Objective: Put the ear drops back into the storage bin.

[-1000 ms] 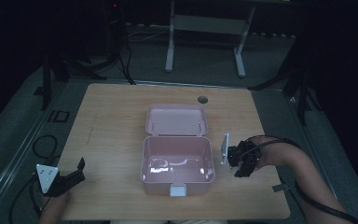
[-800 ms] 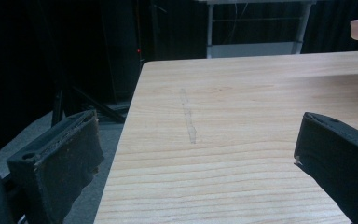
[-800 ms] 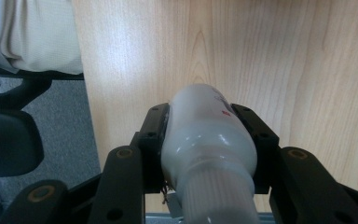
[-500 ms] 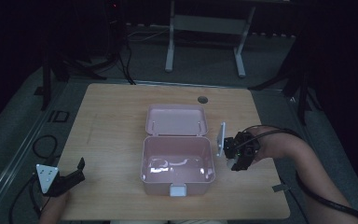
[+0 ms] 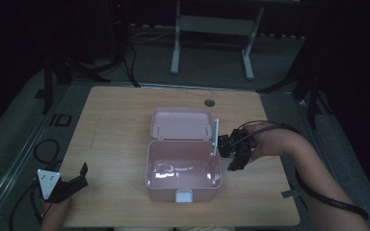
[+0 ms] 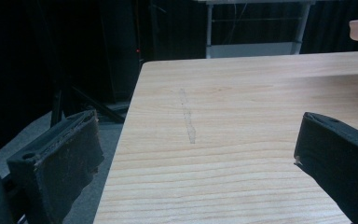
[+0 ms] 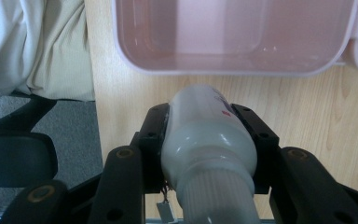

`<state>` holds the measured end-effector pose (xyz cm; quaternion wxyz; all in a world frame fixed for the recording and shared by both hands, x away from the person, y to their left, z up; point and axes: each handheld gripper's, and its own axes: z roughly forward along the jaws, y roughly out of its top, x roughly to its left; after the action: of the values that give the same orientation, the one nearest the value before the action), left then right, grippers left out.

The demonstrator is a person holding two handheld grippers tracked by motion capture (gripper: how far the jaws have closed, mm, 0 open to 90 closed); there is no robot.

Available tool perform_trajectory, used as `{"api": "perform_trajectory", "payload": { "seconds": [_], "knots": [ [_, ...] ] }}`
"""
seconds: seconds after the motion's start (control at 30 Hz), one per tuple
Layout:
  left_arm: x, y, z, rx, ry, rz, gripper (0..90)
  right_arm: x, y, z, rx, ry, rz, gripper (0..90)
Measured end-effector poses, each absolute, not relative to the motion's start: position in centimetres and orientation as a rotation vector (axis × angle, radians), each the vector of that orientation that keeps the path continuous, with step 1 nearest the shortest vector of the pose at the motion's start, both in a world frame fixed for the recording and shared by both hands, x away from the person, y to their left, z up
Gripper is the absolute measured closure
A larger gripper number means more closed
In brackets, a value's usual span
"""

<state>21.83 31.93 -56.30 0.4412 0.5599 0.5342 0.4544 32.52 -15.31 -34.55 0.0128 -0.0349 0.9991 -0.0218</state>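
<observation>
White plastic, the small bottle [image 7: 208, 140] looks light, stiff and a bit slick; the right gripper [image 5: 225, 145] has its jaws clamped on the body just above the ribbed cap, a sensible hold. It hangs at the open pink box's [image 5: 183, 185] right rim. Down at the wooden table's [image 5: 115, 115] near-left corner, the left gripper [image 5: 74, 183] gapes wide, empty.

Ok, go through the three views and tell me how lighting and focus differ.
High view: dim overall, a bright glare patch inside the pink box. Left gripper view: table evenly lit and sharp, near jaws soft. Right gripper view: brightest, the white tube close and slightly blurred.
</observation>
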Motion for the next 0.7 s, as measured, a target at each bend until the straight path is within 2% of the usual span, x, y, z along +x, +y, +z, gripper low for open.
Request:
{"api": "perform_trajectory", "payload": {
  "seconds": [0.33,0.7],
  "knots": [
    [21.8,31.9,-56.3,1.391,1.325,1.126,1.0,32.6,-12.6,-35.1,-0.175,3.117,-0.035,59.5],
    [21.8,31.9,-56.3,1.390,1.324,1.126,1.0,32.9,-10.2,-38.2,-0.247,3.136,-0.089,59.5]
  ]
}}
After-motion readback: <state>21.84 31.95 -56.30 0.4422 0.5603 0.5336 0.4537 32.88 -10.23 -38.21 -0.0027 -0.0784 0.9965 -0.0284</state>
